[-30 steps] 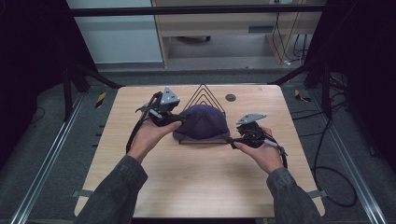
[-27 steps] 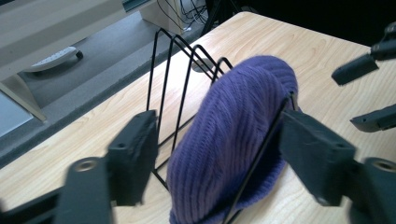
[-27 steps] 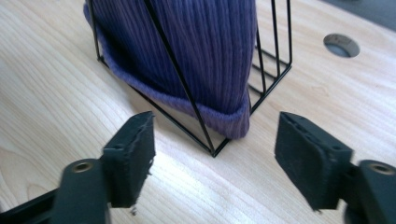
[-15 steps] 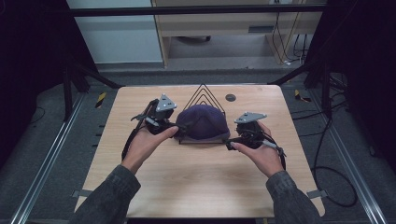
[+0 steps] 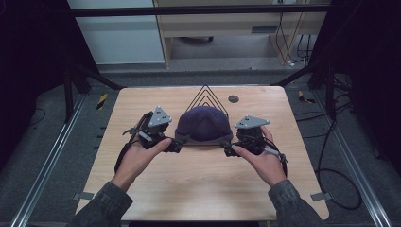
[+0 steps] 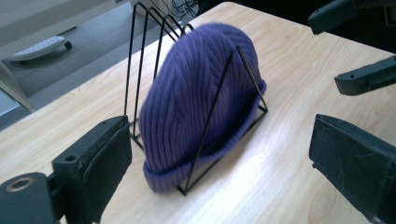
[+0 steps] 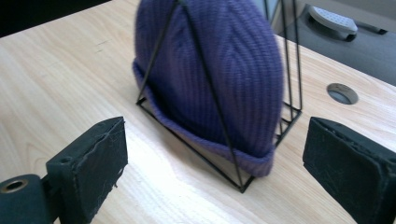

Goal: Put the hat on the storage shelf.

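Beanie (image 5: 204, 124) is sitting upright in the wire rack (image 5: 206, 96), mid-tabletop (image 5: 198, 189) toward the far edge. It's wedged between the triangular wires, which are keeping it on its brim; the front wire is crossing its face in both claw views.

Left claw (image 5: 178, 145) is sitting just beside the rack's left front corner, jaws spread wide, holding nothing. Right claw (image 5: 228, 150) is mirroring it at the right corner, also wide and empty. Both are pointing inward at the beanie, likely to take it from both sides at once.

Room: near half of the tabletop is lying bare. A small round grommet (image 5: 233, 99) is sitting beside the rack, far right. Wires are limiting side access; lifting up looks the cleaner way out.
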